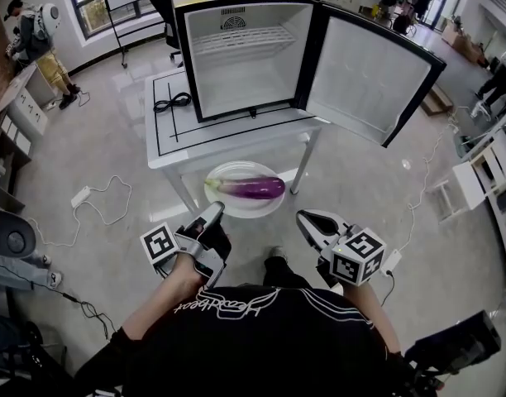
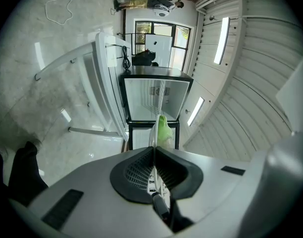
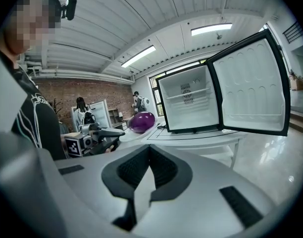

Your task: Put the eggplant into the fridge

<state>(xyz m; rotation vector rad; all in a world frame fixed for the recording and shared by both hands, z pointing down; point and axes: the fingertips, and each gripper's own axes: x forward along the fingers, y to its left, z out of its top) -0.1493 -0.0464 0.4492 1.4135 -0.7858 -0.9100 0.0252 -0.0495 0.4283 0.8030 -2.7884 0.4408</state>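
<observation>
A purple eggplant (image 1: 255, 188) with a green stem end lies on a white plate (image 1: 228, 170) at the near edge of the white table (image 1: 165, 143). Behind it stands the small black fridge (image 1: 245, 56), empty, with its door (image 1: 365, 77) swung wide to the right. My left gripper (image 1: 215, 211) is shut and empty, just short of the plate's left side. My right gripper (image 1: 303, 216) is shut too, a little right of the plate. The left gripper view shows the green stem end (image 2: 164, 128) past the shut jaws. In the right gripper view the eggplant (image 3: 141, 121) sits left of the fridge (image 3: 187, 99).
A coiled black cable (image 1: 172, 102) lies on the table left of the fridge. A white power strip (image 1: 80, 195) and cords trail across the floor at the left. A person (image 1: 40, 40) stands at the far left; white shelving (image 1: 484, 180) is at the right.
</observation>
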